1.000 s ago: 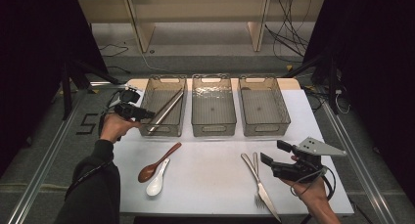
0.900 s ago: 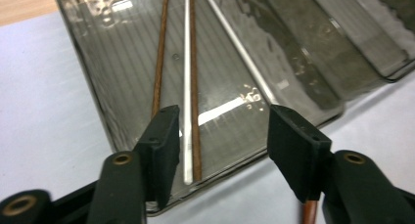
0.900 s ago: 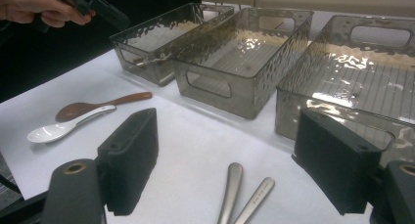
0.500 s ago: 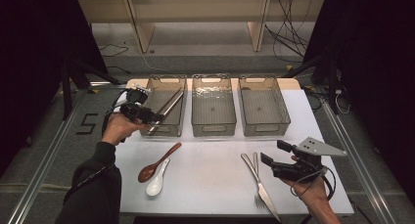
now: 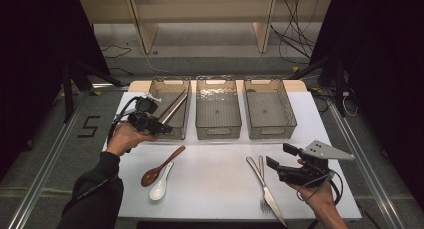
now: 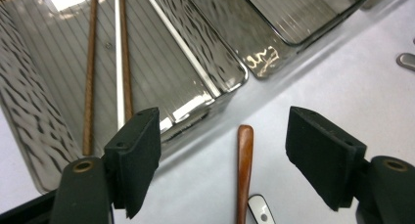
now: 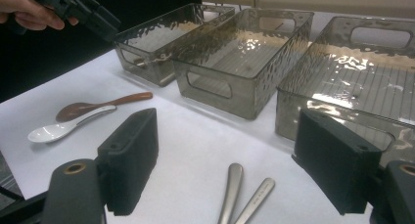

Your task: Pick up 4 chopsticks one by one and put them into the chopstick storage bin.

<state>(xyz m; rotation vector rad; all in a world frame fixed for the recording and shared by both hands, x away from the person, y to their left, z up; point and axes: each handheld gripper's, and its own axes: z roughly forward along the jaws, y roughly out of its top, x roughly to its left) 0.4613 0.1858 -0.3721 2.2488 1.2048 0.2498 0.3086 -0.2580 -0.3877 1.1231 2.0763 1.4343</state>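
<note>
Two wooden chopsticks (image 6: 90,62) lie inside the left bin (image 5: 176,130), one of three clear grey bins that stand in a row across the far half of the white table (image 5: 215,174); in the high view the sticks run diagonally, their far ends propped against the bin's right wall. The left gripper (image 5: 159,126) hangs over the near left corner of that bin, and its jaws have just been opening: they now stand wide apart with nothing between them, the chopsticks lying free on the bin floor just past the left jaw in the left gripper view. Below that gripper, on the near left of the table, a brown wooden spoon (image 5: 161,166) and a white spoon (image 5: 161,185) lie side by side and touching, their handles pointing toward the bins. The middle bin (image 5: 218,131) and the right bin (image 5: 270,131) sit beside the left one. On the near right, a metal fork (image 5: 261,184) and a knife (image 5: 267,194) lie together on the table, just left of the right gripper (image 5: 279,158), which hovers low with its jaws held wide apart around nothing, pointing left across the table.
</note>
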